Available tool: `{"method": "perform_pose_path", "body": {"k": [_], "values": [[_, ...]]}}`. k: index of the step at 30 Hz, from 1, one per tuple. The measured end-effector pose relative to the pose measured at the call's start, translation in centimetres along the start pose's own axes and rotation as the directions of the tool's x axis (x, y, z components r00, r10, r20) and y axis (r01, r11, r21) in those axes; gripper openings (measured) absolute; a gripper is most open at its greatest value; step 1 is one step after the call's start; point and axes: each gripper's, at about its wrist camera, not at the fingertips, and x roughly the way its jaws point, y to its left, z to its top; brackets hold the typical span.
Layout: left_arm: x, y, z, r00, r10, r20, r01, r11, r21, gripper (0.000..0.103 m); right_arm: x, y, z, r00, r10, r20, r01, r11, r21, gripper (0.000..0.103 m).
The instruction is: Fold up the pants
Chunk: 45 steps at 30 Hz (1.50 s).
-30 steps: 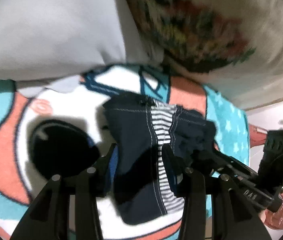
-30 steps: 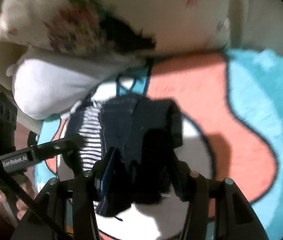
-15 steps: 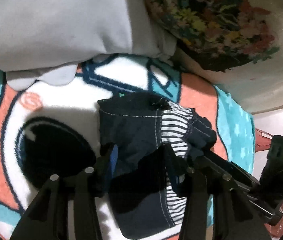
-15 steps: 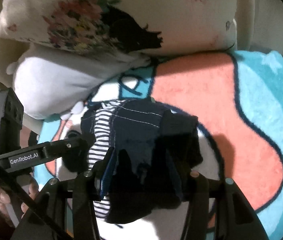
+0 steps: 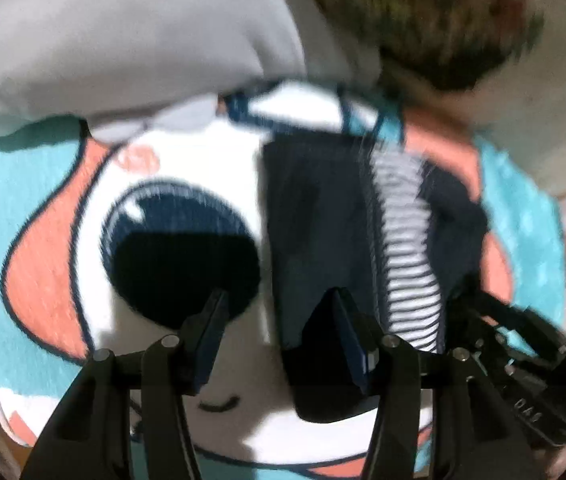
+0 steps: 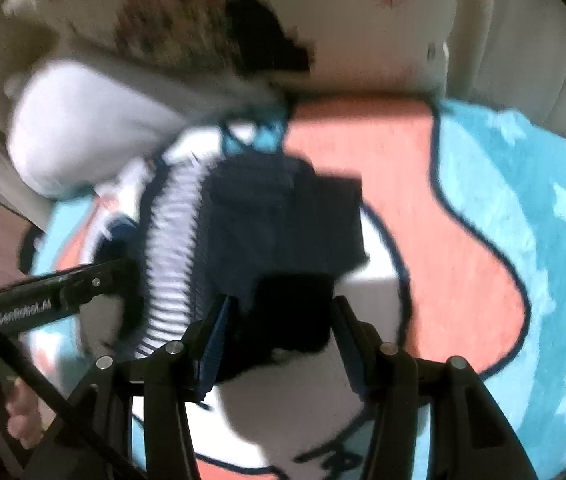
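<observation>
Pants: the dark navy pants lay bunched into a small bundle on the bed, striped lining showing along one side, at about 1 o'clock from the left claw.
Left claw: the left claw pointed steeply down with its jaws opening; only its right finger overlapped the bundle's near edge, the left finger over bare blanket, nothing pinched.
Right claw: the right claw stood half apart astride the bundle's dark near end; blur kept me from telling whether the pads pressed on cloth.
Risk: I judged the loose layers could slump apart as the left side let go, since nothing weighted the fold.
Second risk: if the right claw held cloth and lifted, it would likely drag the bundle askew.
Surface: a plush cartoon blanket in teal, coral and white, soft and yielding.
Room: a grey pillow at 11 o'clock and a floral pillow at 1 o'clock crowded the bed's far end.
</observation>
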Motion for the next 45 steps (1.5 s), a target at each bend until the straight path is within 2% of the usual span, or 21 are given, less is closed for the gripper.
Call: {"method": "perform_pose_path", "body": {"k": [4,9,15,23,26,31,34,37,40,42,43,45], "values": [[0.2,-0.1,-0.6,1.0,-0.004,-0.002,0.004,1.0,0.006,0.052,0.9,-0.4,-0.4,1.0,0.013,-0.022,-0.013,1.0,0.018,0.056],[-1.7,0.4,-0.6,0.999,-0.007,0.038,0.007,1.0,-0.006,0.052,-0.9,-1.2,-0.8,1.0,0.02,0.015,-0.02,0.999,0.046,0.061],[-3.7,0.2,-2.3,0.998,-0.01,0.069,0.01,1.0,0.005,0.054,-2.7,-2.1,-1.5,0.997,0.02,0.077,-0.028,0.994,0.106,0.062],[-4.4,0.4,-3.8,0.995,0.03,0.098,-0.034,0.999,0.035,0.056,-2.9,-0.7,-2.7,0.99,-0.022,0.142,0.016,0.999,0.044,0.063],[-4.3,0.2,-3.5,0.987,0.026,0.159,-0.034,0.998,0.046,0.065,-2.7,-0.2,-3.1,0.982,-0.03,0.185,0.028,1.0,0.012,0.069],[-3.7,0.0,-4.0,0.957,0.032,0.289,-0.049,0.997,0.052,0.068,-1.4,-0.3,-3.5,0.958,-0.03,0.287,0.031,1.0,0.001,0.07],[-3.6,0.2,-5.1,0.932,0.054,0.36,-0.078,0.996,0.051,0.07,-0.9,-0.2,-4.3,0.931,-0.019,0.365,0.02,1.0,0.0,0.07],[-4.1,0.2,-7.0,0.887,0.094,0.452,-0.132,0.99,0.053,0.074,-1.1,0.2,-5.1,0.907,-0.011,0.422,0.016,1.0,-0.007,0.07],[-4.8,-0.1,-9.2,0.847,0.114,0.52,-0.157,0.987,0.039,0.078,-1.7,0.3,-6.5,0.887,-0.005,0.461,0.007,1.0,-0.003,0.073],[-5.5,-0.3,-10.6,0.828,0.127,0.546,-0.165,0.986,0.022,0.081,-2.1,0.4,-7.6,0.887,-0.014,0.462,0.013,1.0,0.005,0.074],[-6.0,-0.5,-11.3,0.813,0.141,0.565,-0.179,0.984,0.011,0.085,-2.2,0.4,-8.3,0.889,-0.015,0.457,0.012,1.0,0.01,0.074],[-6.9,-1.1,-12.5,0.766,0.169,0.62,-0.216,0.976,0.0,0.091,-2.7,0.4,-9.7,0.892,-0.008,0.453,0.001,1.0,0.017,0.074]]}}
